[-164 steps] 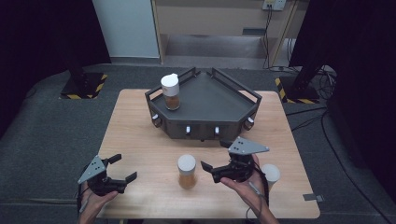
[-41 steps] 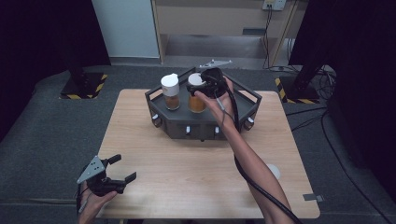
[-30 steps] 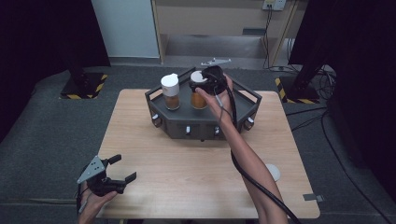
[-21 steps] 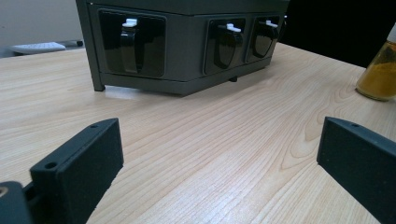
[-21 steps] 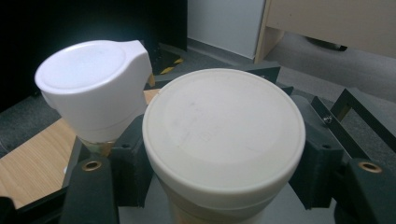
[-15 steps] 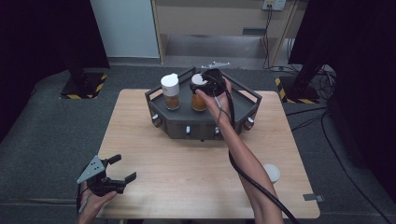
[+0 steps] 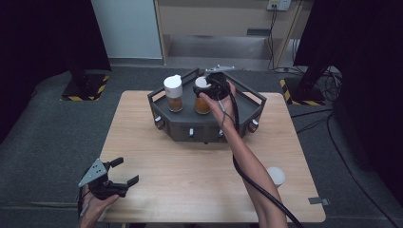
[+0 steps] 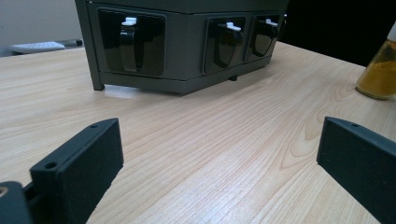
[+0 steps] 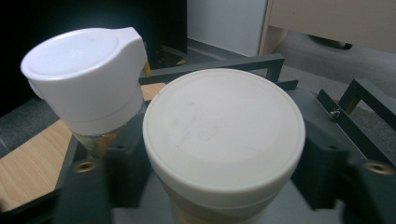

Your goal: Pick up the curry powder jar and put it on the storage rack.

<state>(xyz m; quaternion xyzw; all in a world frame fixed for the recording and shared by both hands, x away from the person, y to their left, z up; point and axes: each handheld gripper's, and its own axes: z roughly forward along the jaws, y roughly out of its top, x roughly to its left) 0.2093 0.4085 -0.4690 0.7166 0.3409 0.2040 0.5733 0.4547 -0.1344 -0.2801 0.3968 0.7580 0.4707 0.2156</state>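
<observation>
A dark grey rack (image 7: 209, 126) stands at the far middle of the wooden table. Two spice jars stand in it: one with a tall white cap (image 7: 173, 92) and, to its right, an amber jar with a flat white lid (image 7: 202, 105). My right gripper (image 7: 211, 85) reaches over that second jar from the near side, and its jaws have just been opening, with the lid still between them. In the right gripper view the flat lid (image 9: 224, 135) sits very close, with the tall cap (image 9: 86, 70) to its left. My left gripper (image 7: 126, 171) rests open near the table's front left corner, holding nothing.
A third white-lidded jar (image 7: 275, 175) stands near the front right of the table; the left gripper view shows its yellow contents (image 8: 379, 70) and the rack's front latches (image 8: 187, 46). Bare wood (image 7: 190, 175) lies between the rack and the front edge. Dark floor surrounds the table.
The flat-lidded jar, which stood at the table's front earlier, now stands in the rack beside the tall-capped one. Over the last second the right hand barely shifted. The left gripper stayed put.
</observation>
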